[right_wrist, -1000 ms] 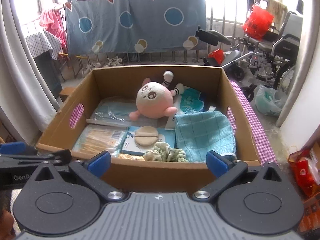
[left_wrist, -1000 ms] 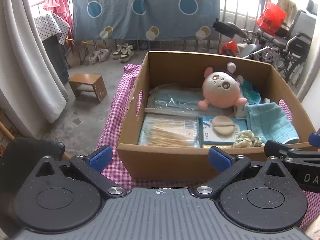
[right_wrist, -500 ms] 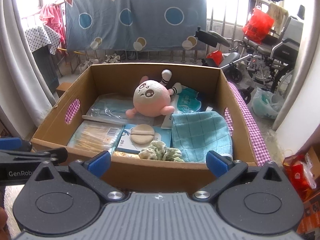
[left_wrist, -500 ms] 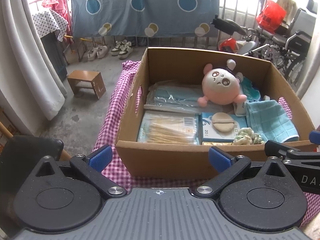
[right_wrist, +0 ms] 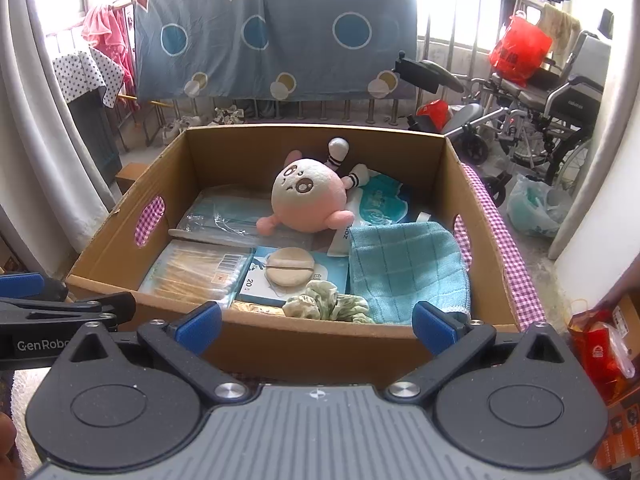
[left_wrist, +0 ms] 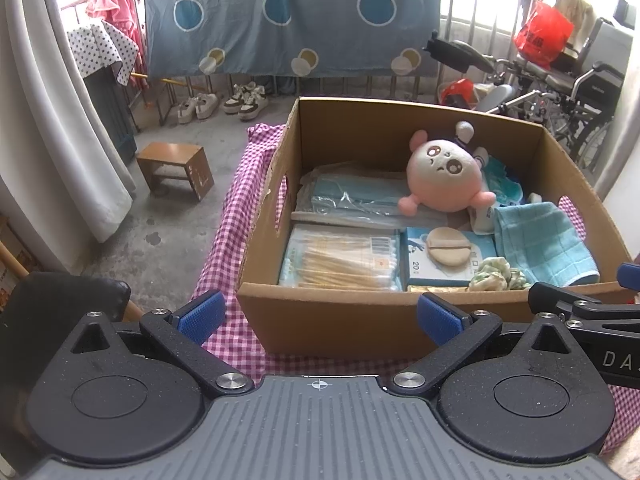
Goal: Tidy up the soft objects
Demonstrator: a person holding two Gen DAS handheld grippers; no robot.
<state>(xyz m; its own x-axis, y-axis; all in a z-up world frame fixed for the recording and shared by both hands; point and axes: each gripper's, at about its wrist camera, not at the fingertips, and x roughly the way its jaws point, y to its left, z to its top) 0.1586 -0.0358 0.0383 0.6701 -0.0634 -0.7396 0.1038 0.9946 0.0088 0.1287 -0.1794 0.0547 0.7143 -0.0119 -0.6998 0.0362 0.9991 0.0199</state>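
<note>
An open cardboard box [left_wrist: 344,320] [right_wrist: 312,344] stands on a pink checked cloth [left_wrist: 236,216]. Inside lie a pink round plush toy [left_wrist: 442,178] [right_wrist: 308,196], a folded light-blue towel [left_wrist: 540,244] [right_wrist: 408,268], a pale green scrunchie [left_wrist: 496,276] [right_wrist: 324,304], a beige powder puff [left_wrist: 448,246] [right_wrist: 286,268], a cotton swab pack [left_wrist: 340,260] [right_wrist: 196,272] and bagged blue items [left_wrist: 348,196]. My left gripper [left_wrist: 318,316] is open and empty before the box's near left wall. My right gripper [right_wrist: 316,322] is open and empty before the near wall.
A small wooden stool [left_wrist: 176,168] stands on the concrete floor to the left. White curtains [left_wrist: 60,140] hang at left. Shoes [left_wrist: 224,102] line the railing under a blue sheet [left_wrist: 288,16]. Wheelchairs [right_wrist: 532,120] stand at the back right. A red bag [right_wrist: 600,344] lies right.
Both grippers have drawn back and risen a little, so the box looks smaller and more of its inside shows. Both stay open. Nothing in the box moved.
</note>
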